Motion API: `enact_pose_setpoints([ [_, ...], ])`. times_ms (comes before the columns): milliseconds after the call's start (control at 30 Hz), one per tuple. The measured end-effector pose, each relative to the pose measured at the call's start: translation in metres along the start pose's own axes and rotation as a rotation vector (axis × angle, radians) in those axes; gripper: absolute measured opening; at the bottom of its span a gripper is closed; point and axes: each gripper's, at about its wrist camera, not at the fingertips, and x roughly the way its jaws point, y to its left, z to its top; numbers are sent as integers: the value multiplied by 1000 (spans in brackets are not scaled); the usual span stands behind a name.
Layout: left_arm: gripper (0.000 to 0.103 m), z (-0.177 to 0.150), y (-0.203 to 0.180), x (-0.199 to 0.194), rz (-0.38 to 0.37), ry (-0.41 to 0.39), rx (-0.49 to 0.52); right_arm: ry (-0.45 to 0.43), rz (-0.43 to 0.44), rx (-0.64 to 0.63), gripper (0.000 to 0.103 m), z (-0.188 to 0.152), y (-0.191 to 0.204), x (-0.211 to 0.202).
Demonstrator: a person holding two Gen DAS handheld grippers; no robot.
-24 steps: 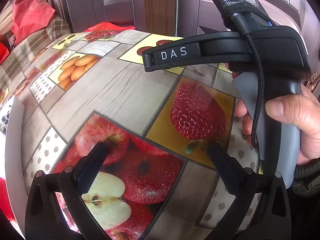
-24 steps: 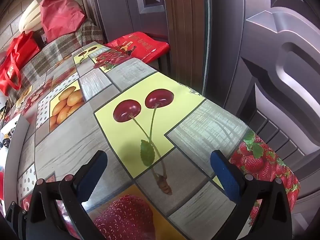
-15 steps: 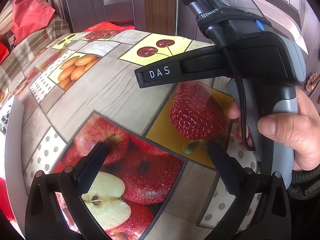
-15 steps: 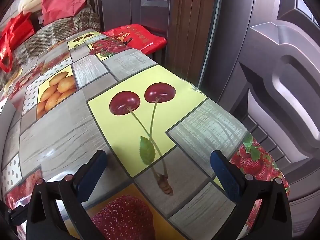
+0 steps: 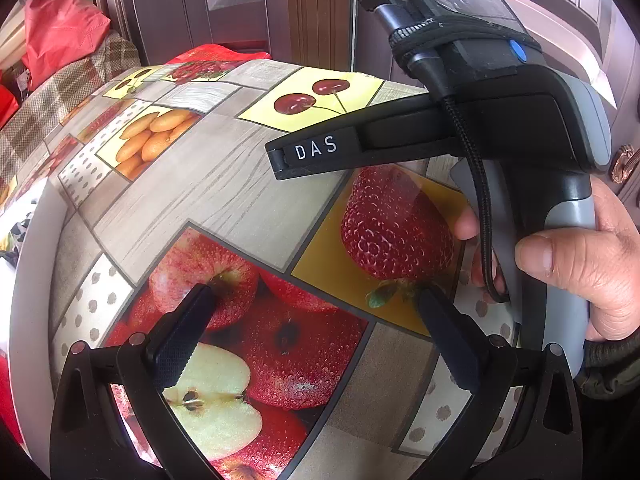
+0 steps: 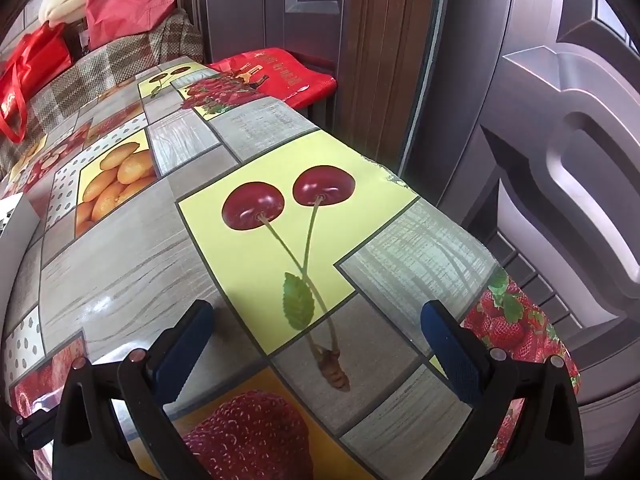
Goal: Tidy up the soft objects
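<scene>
No soft object lies between either pair of fingers. My left gripper (image 5: 316, 300) is open and empty, low over the fruit-print tablecloth (image 5: 192, 200), above the printed apples. My right gripper (image 6: 316, 320) is open and empty over the printed cherries near the table's right edge. In the left wrist view the right gripper's black body marked DAS (image 5: 460, 136) is held by a hand (image 5: 580, 264) to the right. A white container's rim (image 5: 28, 264) curves along the left; its contents are mostly hidden.
Red bags (image 6: 124, 0) and a plaid-covered surface (image 6: 132, 60) lie beyond the table's far end. A red printed bag (image 6: 280, 72) sits behind the table. Brown doors (image 6: 520, 120) stand close on the right, past the table edge (image 6: 460, 216).
The right gripper has shifted forward and left over the table, seen from the left wrist. The left gripper has stayed put. Both stay open.
</scene>
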Motion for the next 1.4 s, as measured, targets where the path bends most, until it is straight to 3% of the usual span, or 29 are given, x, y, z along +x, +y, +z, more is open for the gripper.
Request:
enact_pose_setpoints([
  [1400,102,0,-2,-2,1,0,1,0,9,-13,103,0,7,3],
])
